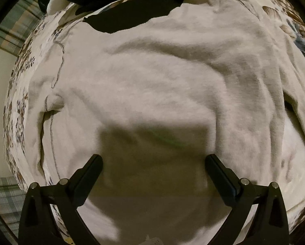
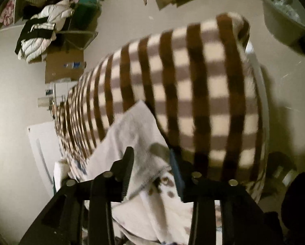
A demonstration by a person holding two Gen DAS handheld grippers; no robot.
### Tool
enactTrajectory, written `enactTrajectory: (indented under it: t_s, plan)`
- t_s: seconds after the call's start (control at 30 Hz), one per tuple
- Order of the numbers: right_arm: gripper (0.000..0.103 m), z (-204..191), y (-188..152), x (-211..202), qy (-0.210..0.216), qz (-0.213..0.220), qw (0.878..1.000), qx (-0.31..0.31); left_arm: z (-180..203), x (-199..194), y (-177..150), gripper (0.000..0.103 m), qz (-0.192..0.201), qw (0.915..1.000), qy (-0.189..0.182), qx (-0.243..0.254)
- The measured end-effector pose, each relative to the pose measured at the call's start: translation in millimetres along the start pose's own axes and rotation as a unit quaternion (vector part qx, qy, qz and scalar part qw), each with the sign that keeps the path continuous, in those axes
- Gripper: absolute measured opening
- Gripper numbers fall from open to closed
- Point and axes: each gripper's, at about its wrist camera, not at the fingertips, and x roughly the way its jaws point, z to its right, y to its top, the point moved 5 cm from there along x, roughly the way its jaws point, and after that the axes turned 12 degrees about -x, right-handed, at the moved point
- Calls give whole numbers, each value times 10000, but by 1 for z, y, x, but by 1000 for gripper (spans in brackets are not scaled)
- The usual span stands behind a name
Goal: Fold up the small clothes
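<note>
A pale grey sweatshirt (image 1: 152,77) lies spread, fleecy side up, on a bed covered by a floral sheet (image 1: 19,94). A dark garment (image 1: 119,6) lies at its far end. The left tool (image 1: 153,159) points steeply down over the middle of the sweatshirt, its two black fingers standing wide apart with only bare cloth and their own shadow between them. It grips nothing.

In the right wrist view, the right tool (image 2: 152,159) reaches toward the bed's edge, where a brown and cream checked blanket (image 2: 193,85) hangs down toward the floor. A stitched edge of the grey sweatshirt (image 2: 132,128) runs up between its fingers. The jaws stand about half open; the cloth fills much of the gap, but the picture is blurred and I cannot tell whether the pads press on it. Beyond, the floor holds cardboard boxes (image 2: 64,67) and a heap of clothes (image 2: 42,34).

The step in hand looks like taking hold of the sweatshirt's edge to begin a fold. To do it well, the right tool should close firmly on the hem, well in from the very edge so the thick fleece cannot slip out. The left tool would do best pinning or gripping the cloth at a matching point, so both lift together and the fold line falls straight, without dragging the floral sheet along.
</note>
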Motion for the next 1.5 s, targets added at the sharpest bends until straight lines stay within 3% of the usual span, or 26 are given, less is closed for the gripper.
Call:
enactTrajectory:
  t_s: [0.13,0.2,0.23,0.47,0.6,0.63,0.67,0.73,0.9,1.2,1.23,1.27,1.3,1.37,1.5]
  plan:
    - [45,6,-5,8,31,107,9999,-52,-2,3,1,103,-8,10000,-14,-31]
    - [26,-3,-7,13,-20,242,9996,-114,-3,3,3,103,18,10000,-6,-18]
    - [5,-7,-10,13,-34,316,9994,-152,-3,3,2,103,41,10000,2,-8]
    - [5,-13,-7,-15,-347,827,9958,-203,-2,3,2,103,10,10000,-24,12]
    - [7,-10,-5,-19,-247,658,9971,-279,-2,4,2,103,8,10000,-27,-11]
    - [16,-6,-6,-19,-204,537,9981,-218,-2,4,3,103,2,10000,-28,-21]
    - [31,-4,-9,-14,-166,375,9990,-156,-3,5,2,103,-4,10000,-32,-29]
    - [43,6,-17,-17,-25,236,9997,-93,-3,5,2,103,-11,10000,-39,-41]
    - [44,9,-41,14,307,-121,9993,164,-3,6,3,103,9,10000,-38,-28]
    - [43,17,-30,19,1036,706,9866,1043,-2,7,1,103,0,10000,-39,-54]
    - [39,16,-28,18,1013,757,9867,1020,-2,7,2,103,-11,10000,-41,-54]
    - [23,15,-24,14,979,799,9868,1008,-2,7,2,103,-20,10000,-44,-51]
    - [14,14,-23,10,924,828,9878,944,-3,7,3,103,-33,10000,-51,-52]
    - [8,10,-18,0,828,866,9900,751,-5,7,4,103,-57,9999,-72,-66]
    - [7,-8,-14,-24,622,944,9932,284,-9,3,6,103,-27,9999,-115,-96]
